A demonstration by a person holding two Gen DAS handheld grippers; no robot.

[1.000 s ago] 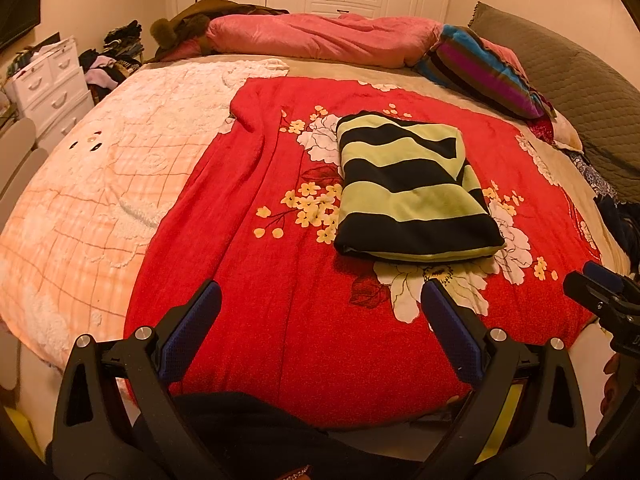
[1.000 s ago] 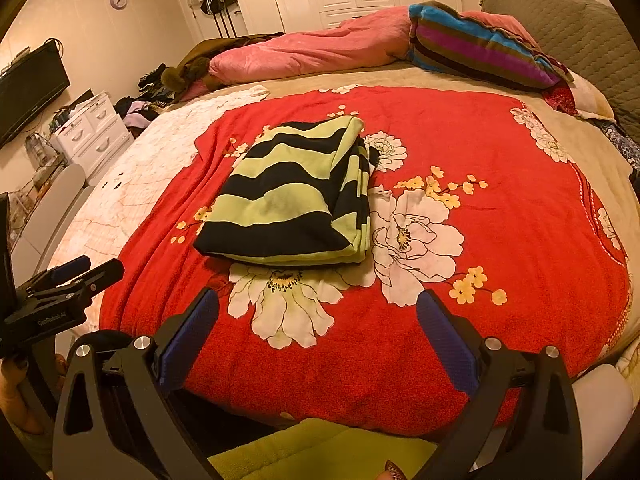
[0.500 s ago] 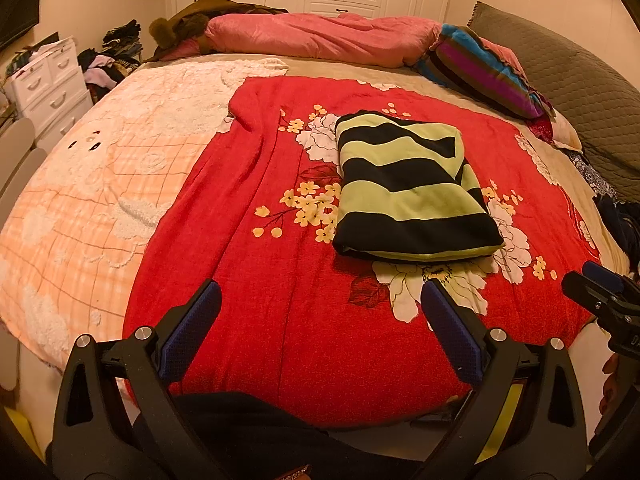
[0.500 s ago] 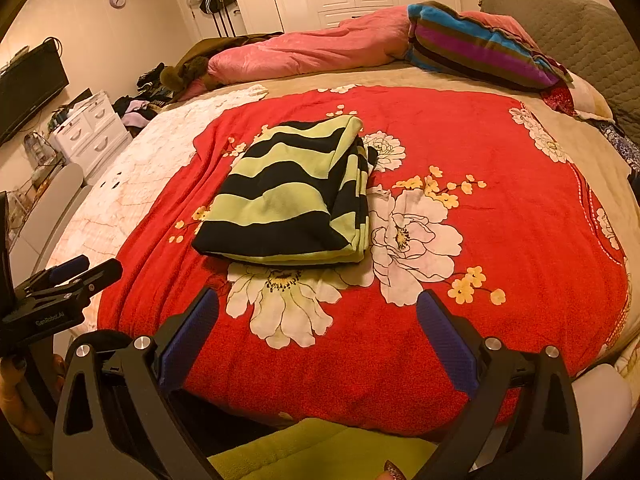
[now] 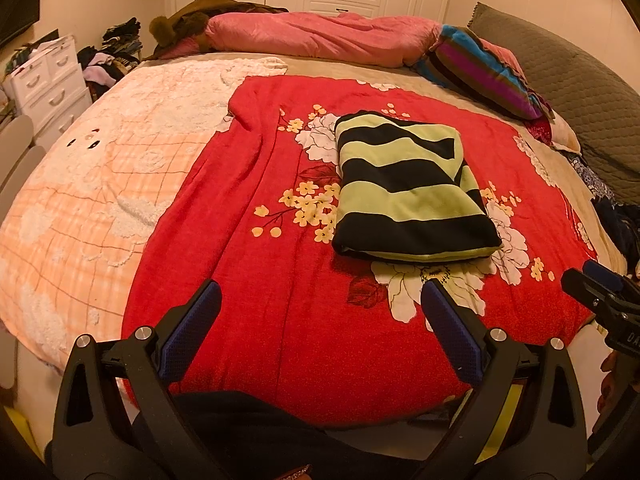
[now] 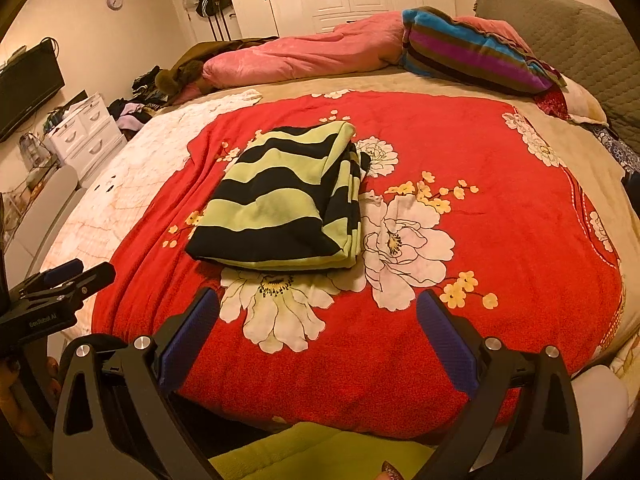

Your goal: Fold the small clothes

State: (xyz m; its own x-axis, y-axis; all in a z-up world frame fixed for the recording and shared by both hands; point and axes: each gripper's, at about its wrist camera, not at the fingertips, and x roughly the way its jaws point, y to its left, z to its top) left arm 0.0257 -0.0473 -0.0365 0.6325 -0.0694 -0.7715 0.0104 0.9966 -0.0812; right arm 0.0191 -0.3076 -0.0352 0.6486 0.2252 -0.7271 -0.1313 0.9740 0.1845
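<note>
1. A folded garment of black and pale-green striped knit (image 5: 408,192) lies flat at the centre of the left wrist view, on a red blanket with white and yellow flowers (image 5: 248,280) spread over the bed.
2. The left gripper (image 5: 320,312) sits low in that frame, its blue-padded fingers (image 5: 192,320) spread wide and holding nothing, well short of the garment.
3. In the right wrist view the right gripper (image 6: 318,316) is at the lower middle, fingers (image 6: 444,340) also wide apart and empty; the garment lies left of centre.
4. A pink quilt (image 5: 320,36) and a multicoloured striped pillow (image 6: 472,52) lie along the top of the frames.
5. A white drawer unit (image 5: 48,80) stands at upper left.
</note>
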